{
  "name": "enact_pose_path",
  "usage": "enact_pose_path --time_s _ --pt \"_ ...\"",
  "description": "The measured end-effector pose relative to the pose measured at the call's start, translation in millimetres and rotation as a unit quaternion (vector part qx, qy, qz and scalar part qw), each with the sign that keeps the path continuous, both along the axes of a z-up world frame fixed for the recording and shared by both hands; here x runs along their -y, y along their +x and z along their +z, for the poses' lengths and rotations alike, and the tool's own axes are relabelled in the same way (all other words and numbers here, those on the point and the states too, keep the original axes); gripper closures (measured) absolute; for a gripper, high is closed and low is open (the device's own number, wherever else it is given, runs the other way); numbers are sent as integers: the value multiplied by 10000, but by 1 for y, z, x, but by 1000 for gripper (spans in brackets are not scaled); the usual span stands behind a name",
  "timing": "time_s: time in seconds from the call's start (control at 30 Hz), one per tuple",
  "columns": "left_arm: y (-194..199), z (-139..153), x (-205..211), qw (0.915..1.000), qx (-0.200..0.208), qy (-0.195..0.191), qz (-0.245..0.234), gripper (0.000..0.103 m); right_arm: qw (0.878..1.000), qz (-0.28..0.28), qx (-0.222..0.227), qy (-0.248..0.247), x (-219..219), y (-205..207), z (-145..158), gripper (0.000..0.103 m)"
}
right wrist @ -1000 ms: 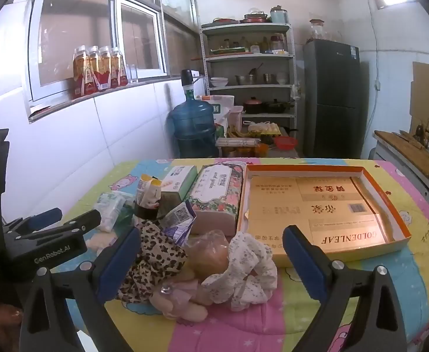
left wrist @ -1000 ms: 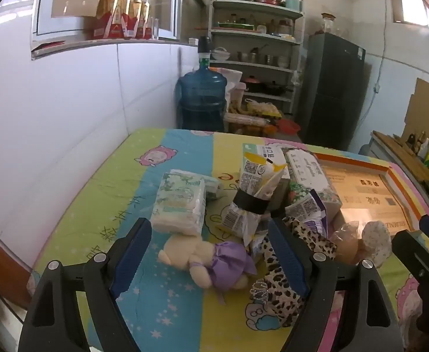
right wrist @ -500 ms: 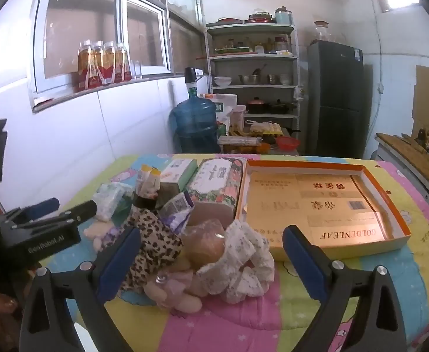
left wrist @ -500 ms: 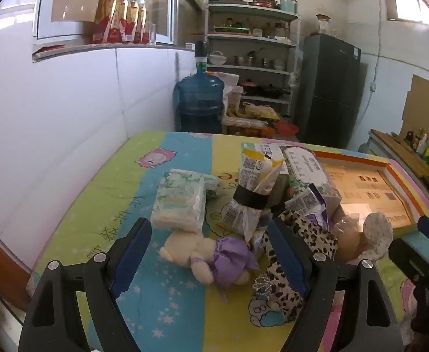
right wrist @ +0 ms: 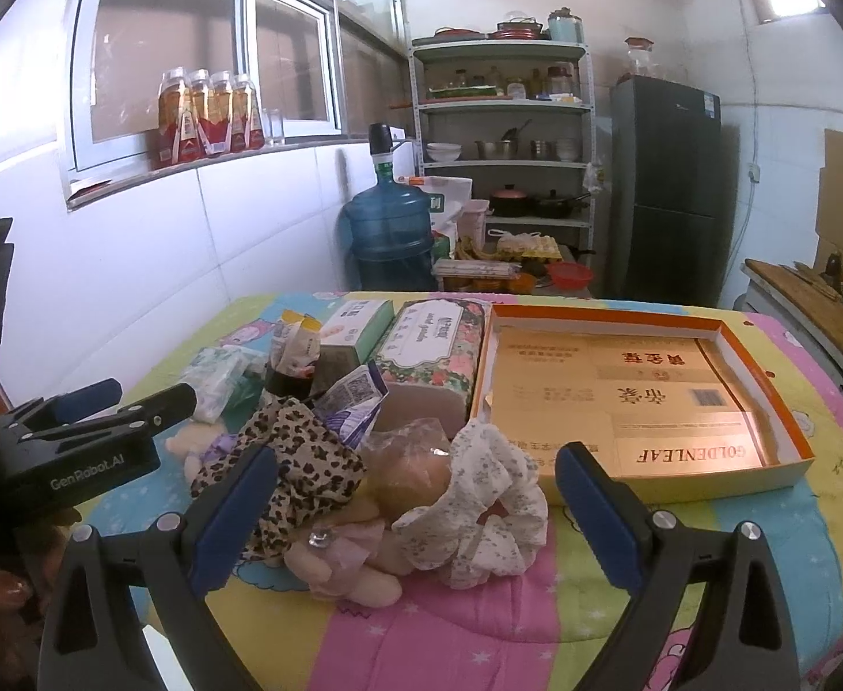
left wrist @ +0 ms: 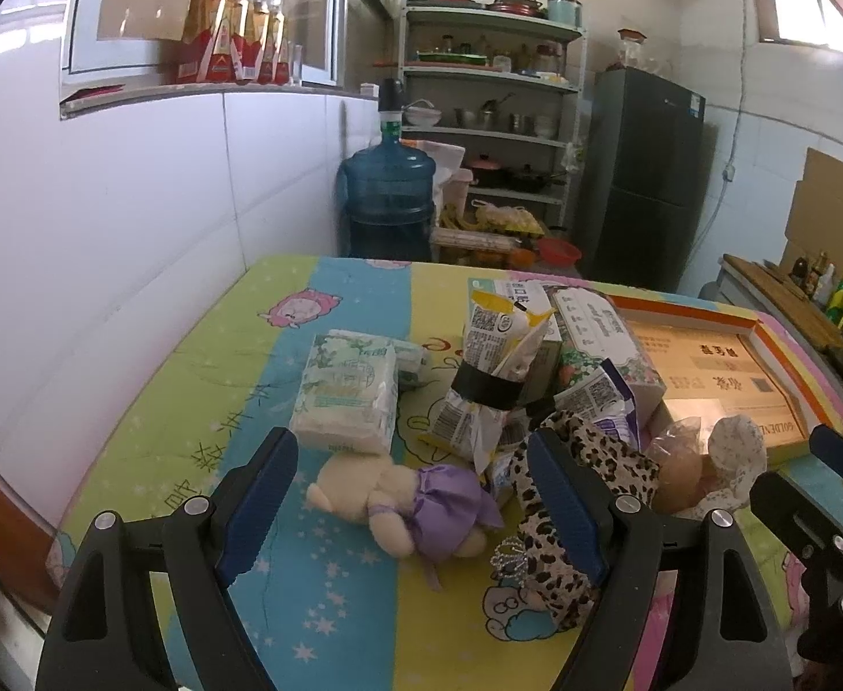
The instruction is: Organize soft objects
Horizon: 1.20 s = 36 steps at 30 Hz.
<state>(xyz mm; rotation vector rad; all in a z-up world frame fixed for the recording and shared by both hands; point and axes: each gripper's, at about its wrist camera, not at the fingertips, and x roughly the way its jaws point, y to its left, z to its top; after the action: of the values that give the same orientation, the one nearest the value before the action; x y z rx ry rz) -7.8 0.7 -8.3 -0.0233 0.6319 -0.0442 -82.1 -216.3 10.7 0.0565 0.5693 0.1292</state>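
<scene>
A cream teddy bear in a purple dress (left wrist: 416, 504) lies on the table between the fingers of my open left gripper (left wrist: 410, 509). A leopard-print cloth (left wrist: 565, 495) lies to its right, also in the right wrist view (right wrist: 300, 460). A white floral scrunchie (right wrist: 479, 495) and a pink plush toy (right wrist: 346, 564) lie between the fingers of my open right gripper (right wrist: 416, 509). A clear bag with something brown (right wrist: 416, 455) sits behind them. Both grippers are empty and held above the table's near edge.
An open orange-rimmed gold box (right wrist: 634, 391) lies at the right. Tissue packs (left wrist: 352, 391), a floral tissue box (right wrist: 433, 345), a green box (right wrist: 358, 316) and snack packets (left wrist: 496, 368) stand behind the soft things. A white wall (left wrist: 133, 230) is on the left.
Both grippers have drawn back slightly and risen a little; the objects look a bit farther. Nothing on the table has moved.
</scene>
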Motion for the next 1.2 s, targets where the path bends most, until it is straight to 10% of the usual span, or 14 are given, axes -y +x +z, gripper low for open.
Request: enact_pose_path --time_s 1.2 --pt "-3 1 4 9998 82 -74 -150 20 9999 -13 -76 77 2 0 -3 5"
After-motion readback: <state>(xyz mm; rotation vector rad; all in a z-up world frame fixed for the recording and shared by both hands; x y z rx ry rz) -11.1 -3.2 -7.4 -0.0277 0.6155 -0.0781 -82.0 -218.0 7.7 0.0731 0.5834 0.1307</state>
